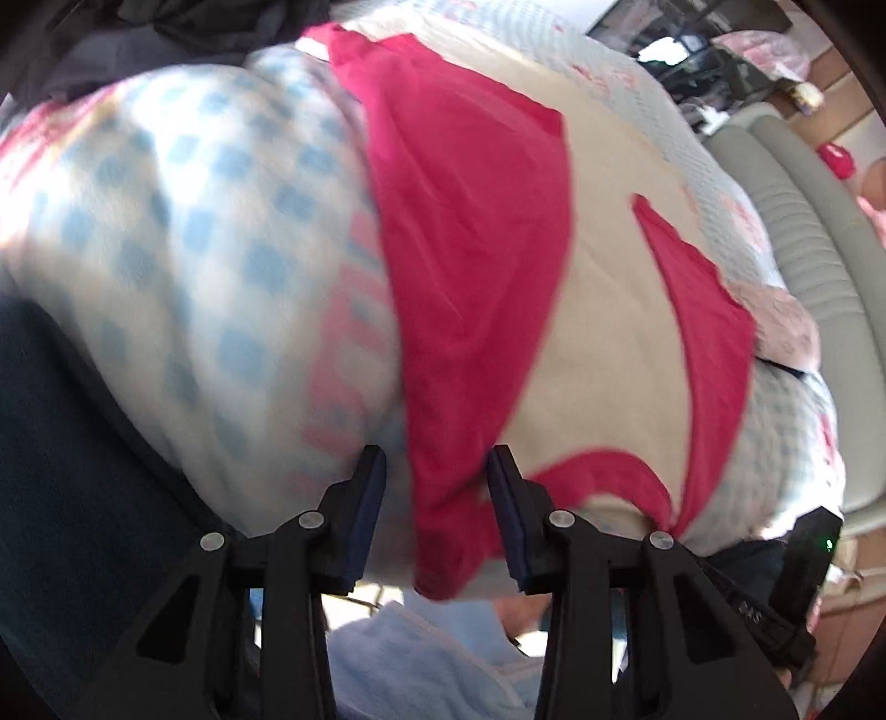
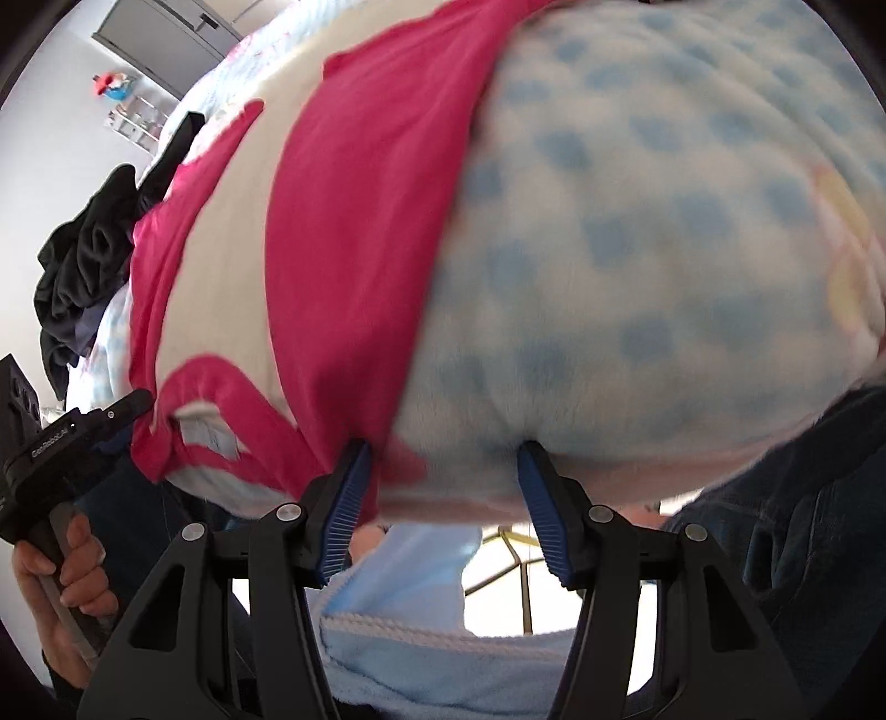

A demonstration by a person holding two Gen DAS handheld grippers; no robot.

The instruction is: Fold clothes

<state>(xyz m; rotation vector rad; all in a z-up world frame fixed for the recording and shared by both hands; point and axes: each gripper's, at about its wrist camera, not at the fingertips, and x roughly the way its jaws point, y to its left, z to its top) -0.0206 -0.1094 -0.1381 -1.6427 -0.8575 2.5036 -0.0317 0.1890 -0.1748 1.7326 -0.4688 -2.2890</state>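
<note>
Covering the bed was a checked blanket (image 1: 183, 232) under a pink garment (image 1: 470, 249); both claws stood apart, left gripper (image 1: 437, 459) astride pink cloth, right gripper (image 2: 443, 454) empty; grey cabinet (image 2: 160, 39) behind

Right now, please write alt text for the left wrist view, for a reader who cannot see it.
The left gripper hangs open over the edge of a pink garment, its fingers either side of a hanging fold. The garment lies on a blue-checked blanket and a cream cloth. The picture is blurred.
</note>
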